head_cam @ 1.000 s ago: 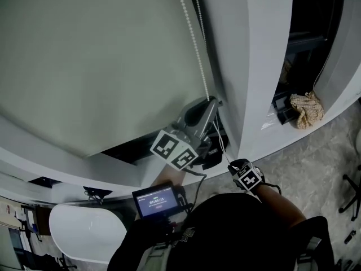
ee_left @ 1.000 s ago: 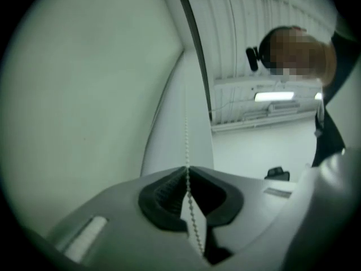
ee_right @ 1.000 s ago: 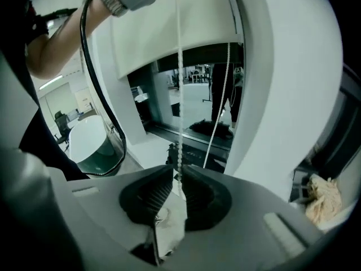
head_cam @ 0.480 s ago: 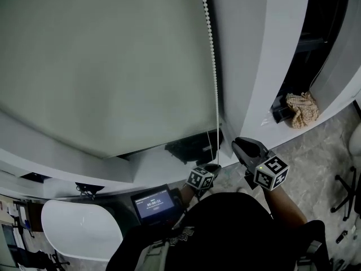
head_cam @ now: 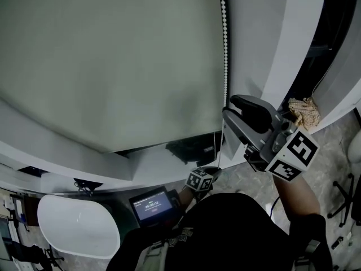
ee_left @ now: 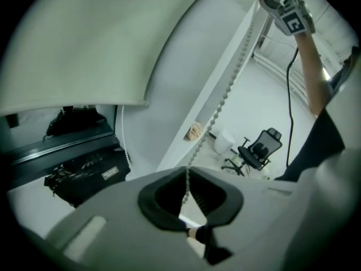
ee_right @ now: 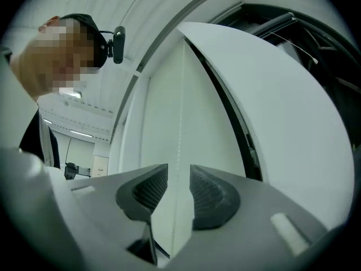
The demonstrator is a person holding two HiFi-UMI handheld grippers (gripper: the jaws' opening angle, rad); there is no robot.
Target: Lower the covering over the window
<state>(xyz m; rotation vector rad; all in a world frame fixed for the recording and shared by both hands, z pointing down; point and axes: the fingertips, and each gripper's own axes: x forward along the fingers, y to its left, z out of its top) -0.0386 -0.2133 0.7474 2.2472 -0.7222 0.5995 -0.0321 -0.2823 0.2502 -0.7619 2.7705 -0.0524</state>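
Observation:
The grey-green roller blind point(head_cam: 107, 61) covers most of the window, its lower edge just above the sill. A white bead chain point(head_cam: 225, 44) hangs down its right side. My left gripper point(head_cam: 211, 169) is low by the sill, shut on the chain point(ee_left: 223, 97), which runs taut out of the left gripper point(ee_left: 187, 176) up to the other hand. My right gripper point(head_cam: 228, 107) is raised beside the blind's right edge. The right gripper point(ee_right: 179, 179) has just been opening its jaws, and the chain point(ee_right: 180, 117) passes through the gap, with neither pad pressing on it.
A crumpled cloth point(head_cam: 304, 112) lies on the sill point(head_cam: 265, 123) at the right. A black bag point(ee_left: 84, 174) sits in the dark gap under the blind. A white round table point(head_cam: 79, 230) stands at lower left, an office chair point(ee_left: 256, 151) behind me.
The left gripper came down from high on the chain to sill height, still shut on it. The right gripper rose from low to beside the blind and opened.

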